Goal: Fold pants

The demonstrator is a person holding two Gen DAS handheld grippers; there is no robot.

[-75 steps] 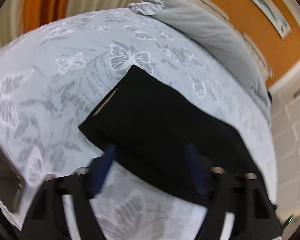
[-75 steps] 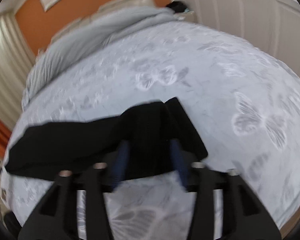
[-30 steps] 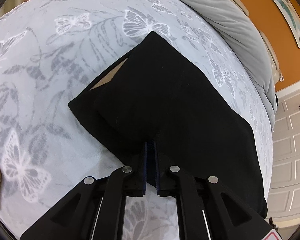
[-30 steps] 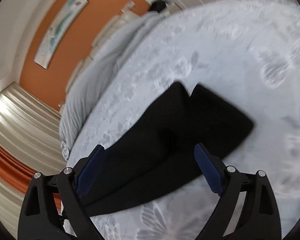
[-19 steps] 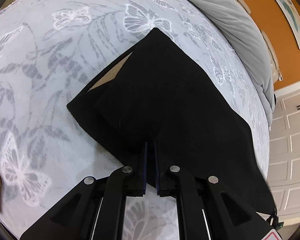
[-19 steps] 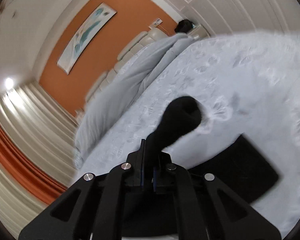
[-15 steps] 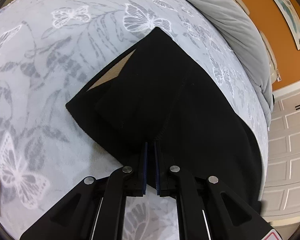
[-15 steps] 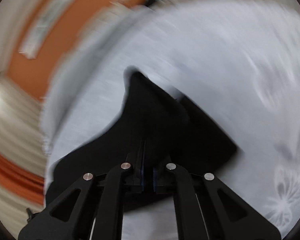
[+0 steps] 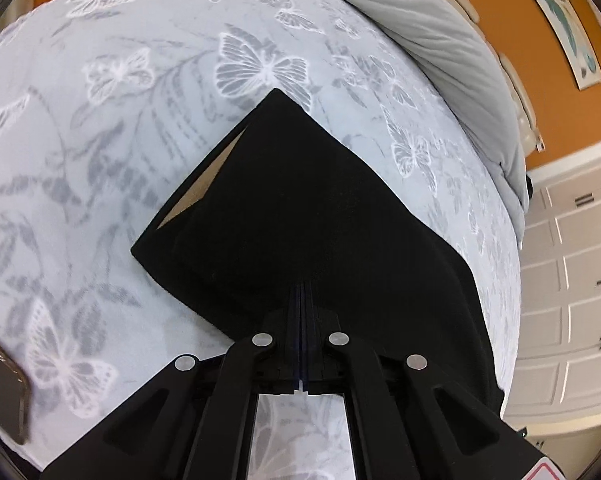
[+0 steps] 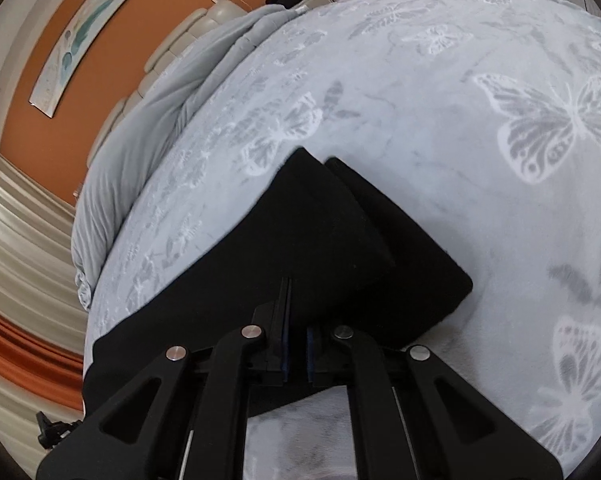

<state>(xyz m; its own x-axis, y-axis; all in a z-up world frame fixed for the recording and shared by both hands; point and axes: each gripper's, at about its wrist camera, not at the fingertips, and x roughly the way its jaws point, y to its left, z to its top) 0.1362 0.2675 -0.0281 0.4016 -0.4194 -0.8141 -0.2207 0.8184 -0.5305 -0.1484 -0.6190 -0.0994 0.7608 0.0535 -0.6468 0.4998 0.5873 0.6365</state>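
Butterfly-print bedspread (image 9: 148, 128) carries the black pants (image 9: 320, 208), lying flat. Left gripper (image 9: 303, 292) and right gripper (image 10: 296, 320) each pinch its near edge; right jaws are easing apart, so that side may slip mid-fold

A bed (image 9: 112, 128) carries everything here, spread with a pale grey cover printed with white and grey butterflies and leafy sprays. Black pants (image 9: 320, 216) lie flat on it, folded, a tan inner patch showing at their 10 o'clock edge in the left wrist view. A plain grey duvet (image 9: 432, 36) is bunched along the bed toward 1 o'clock. A dark flat object (image 9: 4, 396), too cropped to identify, rests at 8 o'clock.
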